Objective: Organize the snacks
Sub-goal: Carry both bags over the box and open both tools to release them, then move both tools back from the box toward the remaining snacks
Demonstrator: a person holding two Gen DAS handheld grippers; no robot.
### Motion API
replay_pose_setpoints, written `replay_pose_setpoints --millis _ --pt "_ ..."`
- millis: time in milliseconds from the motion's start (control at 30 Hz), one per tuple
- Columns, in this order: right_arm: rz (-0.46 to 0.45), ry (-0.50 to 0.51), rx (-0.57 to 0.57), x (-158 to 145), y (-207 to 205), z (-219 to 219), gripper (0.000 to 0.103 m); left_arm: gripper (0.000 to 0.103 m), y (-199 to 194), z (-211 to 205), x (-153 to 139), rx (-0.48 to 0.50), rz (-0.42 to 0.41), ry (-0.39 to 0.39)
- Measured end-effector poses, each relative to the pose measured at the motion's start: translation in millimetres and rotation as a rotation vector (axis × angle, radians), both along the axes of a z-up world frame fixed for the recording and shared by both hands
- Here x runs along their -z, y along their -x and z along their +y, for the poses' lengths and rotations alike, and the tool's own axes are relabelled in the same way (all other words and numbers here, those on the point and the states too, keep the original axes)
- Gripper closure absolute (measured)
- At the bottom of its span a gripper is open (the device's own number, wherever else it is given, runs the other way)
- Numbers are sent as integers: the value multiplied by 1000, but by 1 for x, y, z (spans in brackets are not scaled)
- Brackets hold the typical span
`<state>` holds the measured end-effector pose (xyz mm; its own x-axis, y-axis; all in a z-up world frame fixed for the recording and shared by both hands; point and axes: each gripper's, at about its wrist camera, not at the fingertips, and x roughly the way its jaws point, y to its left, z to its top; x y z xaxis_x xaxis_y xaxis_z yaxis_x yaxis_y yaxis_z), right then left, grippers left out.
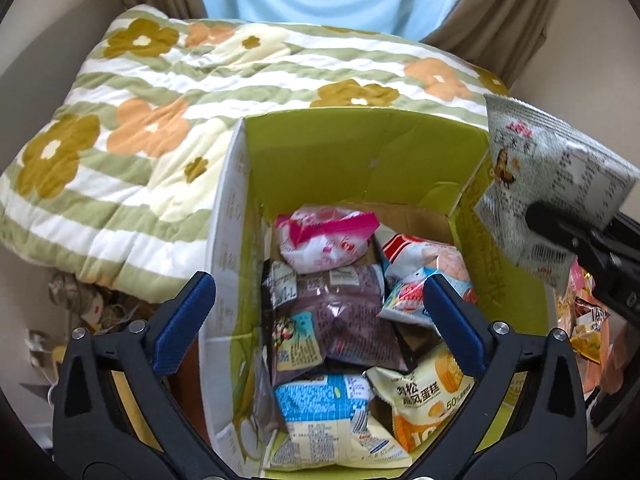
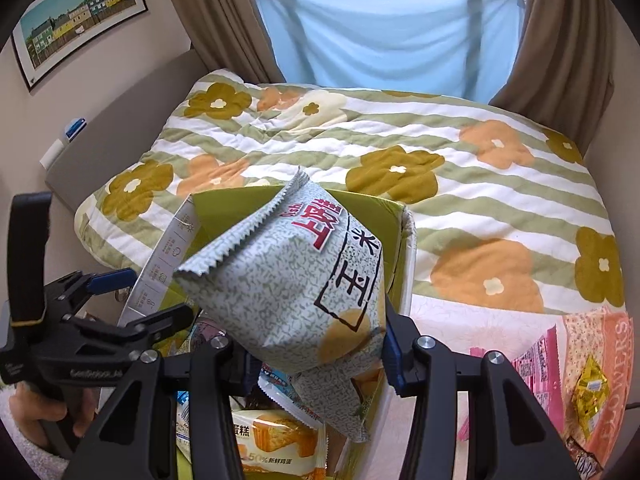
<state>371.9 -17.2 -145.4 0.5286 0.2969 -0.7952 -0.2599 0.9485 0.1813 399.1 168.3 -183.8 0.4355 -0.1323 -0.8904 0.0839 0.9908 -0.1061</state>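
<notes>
A green cardboard box (image 1: 360, 152) stands against the bed and holds several snack packets: a pink one (image 1: 320, 240), a dark purple one (image 1: 340, 312), a blue one (image 1: 320, 404) and a yellow cake packet (image 1: 424, 404). My left gripper (image 1: 316, 320) is open and empty just above the box. My right gripper (image 2: 316, 352) is shut on a grey-green speckled snack bag (image 2: 280, 280) and holds it over the box's right wall (image 2: 408, 248). The bag also shows in the left wrist view (image 1: 560, 184), held by the right gripper (image 1: 560, 236).
A flowered striped quilt (image 2: 400, 152) covers the bed behind the box. More loose snacks lie right of the box: a pink packet (image 2: 536, 368) and a yellow candy (image 2: 592, 392) on a peach cloth (image 2: 608, 344). Curtains (image 2: 216, 20) and a framed picture (image 2: 80, 12) are behind.
</notes>
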Motion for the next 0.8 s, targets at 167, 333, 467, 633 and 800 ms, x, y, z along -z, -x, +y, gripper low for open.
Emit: replay_pose_setpoints --millis 167,333,467,633,800 --pt "-21 30 -33 1 -11 13 36 0 13 6 -10 -23 -19 24" --pt "-66 8 -42 -2 -4 14 4 0 25 10 -18 -40 -41 -7" --pt "-47 -14 -34 -2 9 10 4 0 38 12 -17 -45 -33 -4" --pt "-20 -59 -23 -8 26 5 4 0 53 12 -25 -43 -46 20" --pt "-59 -72 -2 -26 47 2 4 0 68 9 -46 -22 -98 21"
